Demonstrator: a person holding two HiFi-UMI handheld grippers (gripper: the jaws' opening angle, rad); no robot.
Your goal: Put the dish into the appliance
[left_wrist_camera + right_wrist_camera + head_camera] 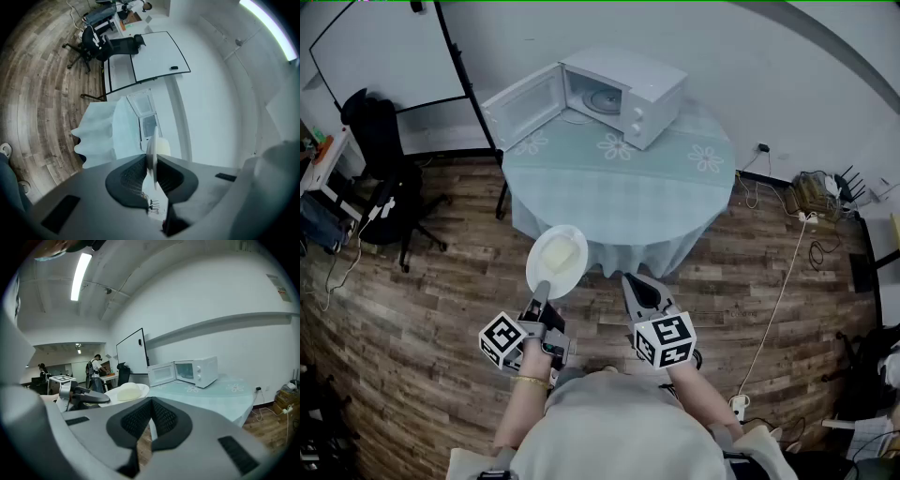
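My left jaws (151,176) are clenched on the near rim of the round white plate (534,273), seen edge-on between the dark ribbed pads. The plate sticks out ahead of me over the wood-plank floor (422,309), held by that one edge alone, with a pale yellow dome of food (560,251) resting on it. My right jaws (149,420) are pressed together on nothing and hang just beside the plate, not touching it.

Farther on stands the round desk with the pale checked, flower-printed cloth (619,192). At its far side sits the boxy white microwave oven (630,89), its door (523,110) swung wide to the left and the glass turntable (605,98) showing inside. So the dish is in the air, well apart from the oven.

The risks, as I judge them: a one-sided grip on a smooth rim lets the plate droop or twist out, and any tilt would slide the food off. At the oven, the far rim could clip the door or the mouth of the cavity and lever the plate loose.
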